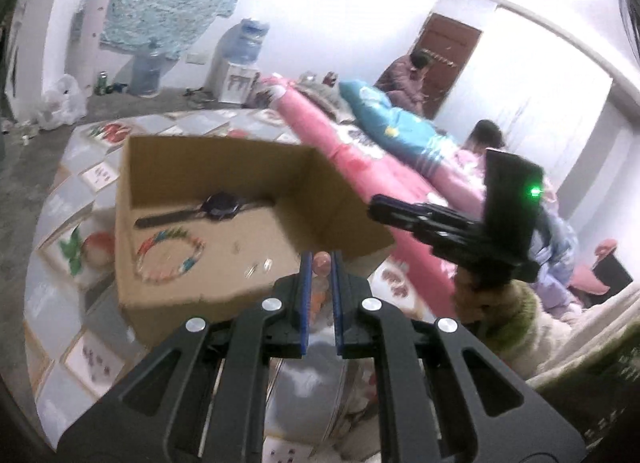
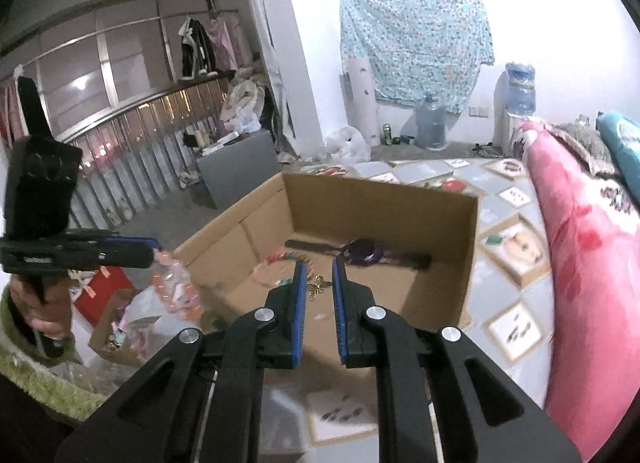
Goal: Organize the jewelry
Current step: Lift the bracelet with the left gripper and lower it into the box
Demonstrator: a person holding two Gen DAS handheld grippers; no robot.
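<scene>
Two grippers hung over the cardboard box (image 2: 400, 199) on the bed (image 2: 512, 251): left gripper (image 1: 321, 263) jaws clenched on a pink bead bracelet (image 2: 176, 283), right gripper (image 2: 319, 269) jaws pinching a butterfly pendant (image 2: 317, 286). A watch (image 1: 220, 205) and a colourful bracelet (image 1: 170, 259) lay inside.

White walls (image 2: 312, 43), bed (image 2: 460, 179), water dispenser (image 2: 516, 103)

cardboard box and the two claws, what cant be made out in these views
- Left wrist view: the bead bracelet in the left claw shows only one pink bead; the fingers hide the rest.
- Left wrist view: small bits on the cardboard box floor are too small and blurred to name.
- Right wrist view: the multicoloured bracelet in the box is partly behind the right claw, which holds a butterfly pendant.
</scene>
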